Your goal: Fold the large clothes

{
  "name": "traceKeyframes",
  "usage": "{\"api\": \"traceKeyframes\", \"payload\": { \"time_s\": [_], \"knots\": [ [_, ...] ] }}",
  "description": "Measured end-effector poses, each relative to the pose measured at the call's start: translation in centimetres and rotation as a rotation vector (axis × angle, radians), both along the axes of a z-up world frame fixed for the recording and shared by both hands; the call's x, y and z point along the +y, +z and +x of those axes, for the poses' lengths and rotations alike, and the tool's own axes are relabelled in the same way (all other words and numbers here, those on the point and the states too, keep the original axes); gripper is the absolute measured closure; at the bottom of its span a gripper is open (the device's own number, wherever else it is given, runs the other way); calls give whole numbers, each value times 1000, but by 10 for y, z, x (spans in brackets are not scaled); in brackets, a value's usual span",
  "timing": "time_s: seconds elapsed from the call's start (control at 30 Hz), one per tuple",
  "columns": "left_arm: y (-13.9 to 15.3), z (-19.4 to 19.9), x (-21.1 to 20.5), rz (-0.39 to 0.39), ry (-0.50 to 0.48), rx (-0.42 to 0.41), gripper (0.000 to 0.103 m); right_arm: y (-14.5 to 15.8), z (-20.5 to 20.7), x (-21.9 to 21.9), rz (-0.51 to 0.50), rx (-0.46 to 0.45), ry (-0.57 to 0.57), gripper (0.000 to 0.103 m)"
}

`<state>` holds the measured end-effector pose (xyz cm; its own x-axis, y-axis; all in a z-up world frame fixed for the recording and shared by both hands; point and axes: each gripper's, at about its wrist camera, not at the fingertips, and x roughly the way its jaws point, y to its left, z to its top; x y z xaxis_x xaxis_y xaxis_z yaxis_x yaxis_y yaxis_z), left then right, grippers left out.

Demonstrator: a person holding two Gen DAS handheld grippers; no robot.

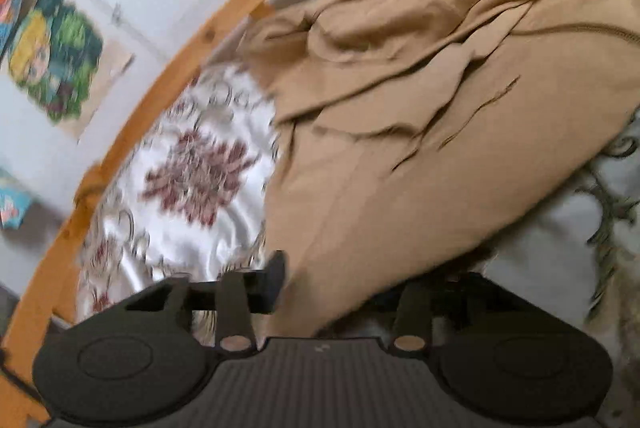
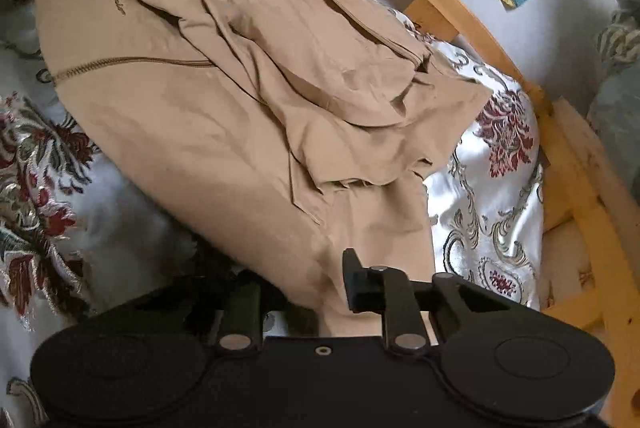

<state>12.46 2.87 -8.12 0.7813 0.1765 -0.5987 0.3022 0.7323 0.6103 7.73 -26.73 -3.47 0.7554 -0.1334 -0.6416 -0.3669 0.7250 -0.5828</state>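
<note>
Jacket [image 2: 224, 132]: tan, rumpled on the bed [image 2: 492, 196].
My left hand-held gripper [image 1: 332, 292]: pinching its near edge.
My right hand-held gripper [image 2: 316, 292]: pinching it too.

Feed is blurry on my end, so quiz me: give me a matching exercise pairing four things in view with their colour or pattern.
Things:
1. jacket
2. bedspread
3. bed frame
4. zipper

Descriptions:
A. white satin with dark red flowers
B. plain tan fabric
C. light wood
D. brown toothed line across the tan fabric

Pairs: 1-B, 2-A, 3-C, 4-D
</note>
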Motion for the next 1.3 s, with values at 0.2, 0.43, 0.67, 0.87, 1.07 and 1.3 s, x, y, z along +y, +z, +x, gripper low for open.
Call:
{"api": "traceKeyframes", "payload": {
  "time_s": [0.2, 0.43, 0.67, 0.87, 1.07, 1.3],
  "knots": [
    [38, -15, 12, -110, -6, -88, 99, 24, -11, 4, 20, -132, 2, 98],
    [101, -68, 48, -322, 31, -77, 100, 86, -63, -9, 12, -163, 101, 99],
    [169, -50, 43, -394, 47, -116, 99, 136, -60, -24, 12, -205, 175, 97],
    [168, 84, 13, -249, 216, -60, 99, 130, 57, -41, -21, -197, 101, 87],
    [118, 180, 3, -246, 319, 60, 98, 123, 139, -80, 394, -94, -129, 72],
    [47, 215, -9, -218, 328, 164, 98, 127, 106, -124, 712, -189, -78, 23]
  ]
}}
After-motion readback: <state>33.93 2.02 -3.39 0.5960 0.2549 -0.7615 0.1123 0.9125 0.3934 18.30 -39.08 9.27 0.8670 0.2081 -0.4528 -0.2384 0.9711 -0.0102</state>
